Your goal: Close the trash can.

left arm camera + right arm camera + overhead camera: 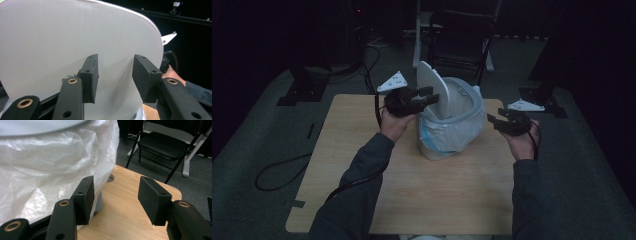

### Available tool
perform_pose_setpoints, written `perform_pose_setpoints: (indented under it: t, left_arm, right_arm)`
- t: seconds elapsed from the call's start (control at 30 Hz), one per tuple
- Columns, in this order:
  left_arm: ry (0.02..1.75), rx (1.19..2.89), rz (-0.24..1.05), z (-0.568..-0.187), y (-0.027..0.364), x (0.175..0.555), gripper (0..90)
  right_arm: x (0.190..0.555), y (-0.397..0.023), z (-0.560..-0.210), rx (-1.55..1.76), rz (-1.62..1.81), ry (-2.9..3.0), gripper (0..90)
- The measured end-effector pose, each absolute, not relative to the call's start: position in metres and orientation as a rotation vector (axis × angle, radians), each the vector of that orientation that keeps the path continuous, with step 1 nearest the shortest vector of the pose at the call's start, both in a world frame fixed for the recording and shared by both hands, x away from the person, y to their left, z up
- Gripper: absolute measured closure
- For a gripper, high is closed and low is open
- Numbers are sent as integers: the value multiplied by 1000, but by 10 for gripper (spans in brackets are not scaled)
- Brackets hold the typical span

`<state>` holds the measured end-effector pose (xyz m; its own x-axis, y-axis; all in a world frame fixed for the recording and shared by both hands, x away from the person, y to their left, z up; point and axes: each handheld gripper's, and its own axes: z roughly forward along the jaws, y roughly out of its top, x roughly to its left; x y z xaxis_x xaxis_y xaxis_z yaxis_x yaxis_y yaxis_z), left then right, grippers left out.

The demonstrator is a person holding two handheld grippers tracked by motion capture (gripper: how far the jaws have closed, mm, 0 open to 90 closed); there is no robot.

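Clearly the risk is tipping: the lined white bin stands mid-counter with its lid raised, and the left gripper, spread empty against the lid, could topple it, while the right gripper, also spread empty, could snag the liner.

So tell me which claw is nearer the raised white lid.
Left. The left claw is right at the lid; the right claw sits past the bagged bin, apart.
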<state>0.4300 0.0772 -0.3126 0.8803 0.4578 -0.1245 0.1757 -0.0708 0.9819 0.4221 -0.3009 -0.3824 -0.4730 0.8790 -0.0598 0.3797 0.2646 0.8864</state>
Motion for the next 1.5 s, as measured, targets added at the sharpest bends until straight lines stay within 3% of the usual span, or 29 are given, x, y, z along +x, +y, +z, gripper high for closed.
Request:
perform_pose_setpoints:
  t: [0.47,0.63,0.83,0.9,1.5]
  left_arm:
    - [522,1738,278,-321,57,434,587]
    - [533,1772,284,-322,51,435,593]
    - [537,1793,314,-322,46,434,609]
    - [542,1805,306,-322,44,435,614]
    - [573,1879,307,-323,33,437,650]
  right_arm:
    - [423,-285,-340,1056,1231,1926,494]
    - [428,-275,-330,1021,1258,1951,611]
    - [432,-265,-323,996,1292,1975,858]
    - [433,-263,-321,996,1288,1974,899]
    - [437,-248,-299,965,1438,1949,896]
